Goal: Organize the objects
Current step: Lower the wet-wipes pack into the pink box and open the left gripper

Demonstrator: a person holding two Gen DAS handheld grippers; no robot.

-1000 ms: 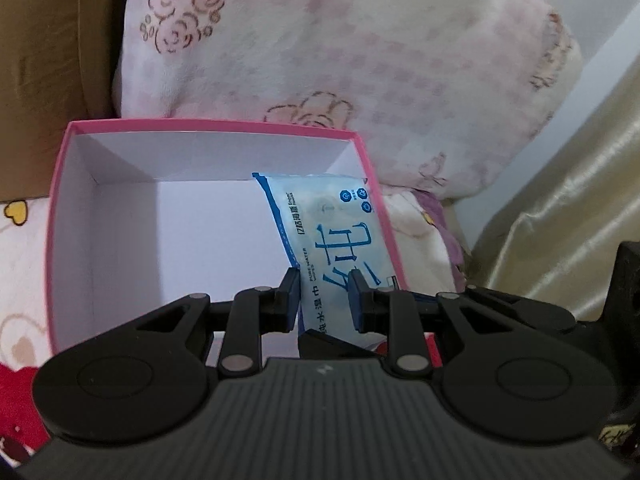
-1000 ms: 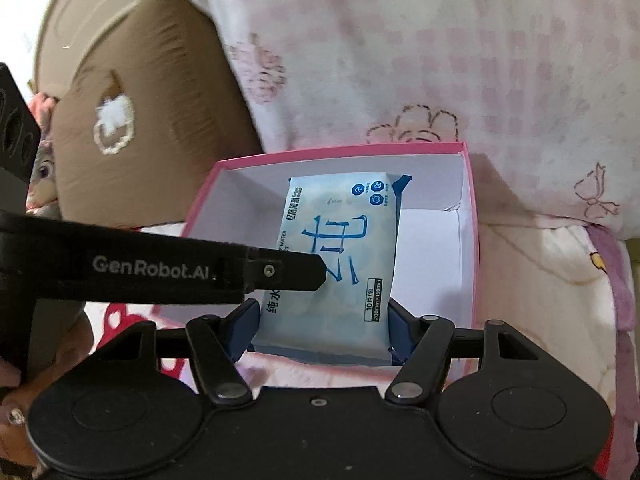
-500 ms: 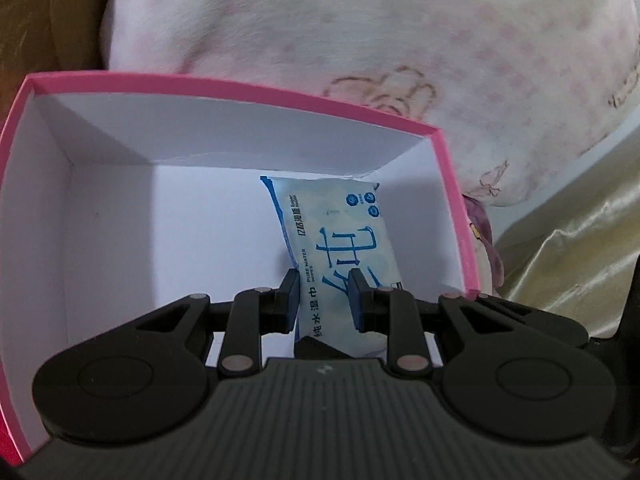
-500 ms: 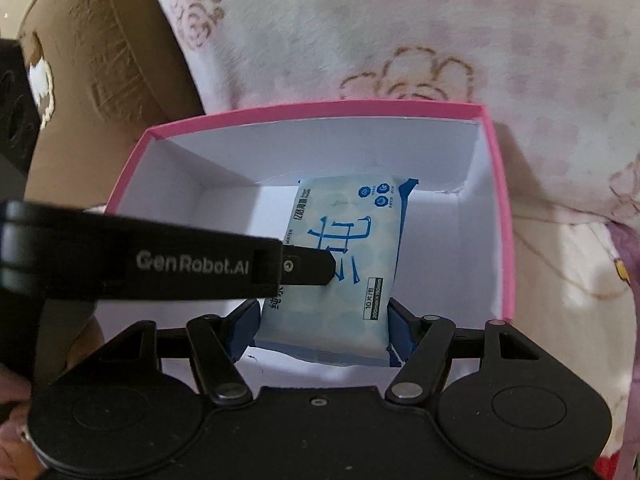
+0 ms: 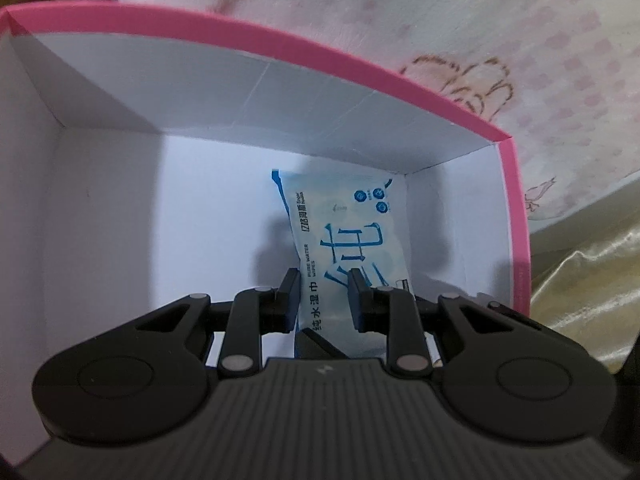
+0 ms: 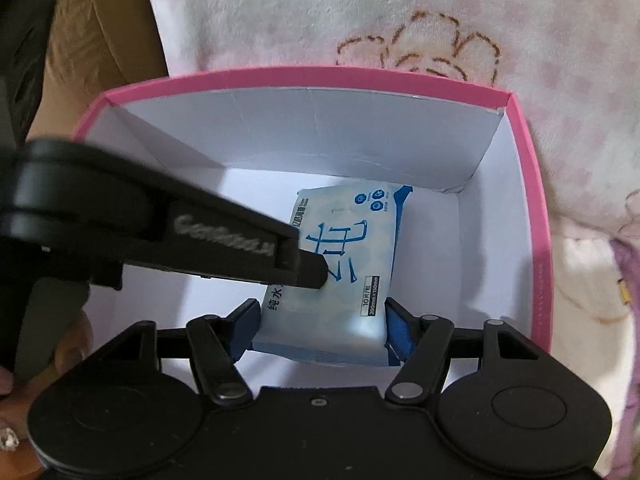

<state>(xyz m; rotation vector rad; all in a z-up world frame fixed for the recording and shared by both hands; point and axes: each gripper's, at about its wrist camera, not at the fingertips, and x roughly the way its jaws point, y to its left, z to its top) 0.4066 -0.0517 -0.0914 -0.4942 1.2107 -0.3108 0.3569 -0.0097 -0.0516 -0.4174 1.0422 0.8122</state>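
Observation:
A pale blue pack of wet wipes (image 5: 344,236) with blue Chinese lettering is inside a pink box (image 5: 280,40) with white walls. It also shows in the right wrist view (image 6: 348,264), near the box's (image 6: 532,184) far right corner. My right gripper (image 6: 320,320) is shut on the pack's near end, one finger on each side. My left gripper (image 5: 322,300) is over the pack's near left part with its fingers close together; whether it pinches the wrapper is unclear. The left gripper's finger (image 6: 224,248) crosses the right wrist view from the left.
A pink and white flowered blanket (image 6: 400,20) lies behind and right of the box. Brown cardboard (image 6: 100,40) stands at the back left. Gold satin fabric (image 5: 592,264) lies to the right. The person's hand (image 6: 12,412) shows at lower left.
Both grippers have moved forward and down into the box with the pack. The box now fills more of both views, and the pack lies deep between its walls.

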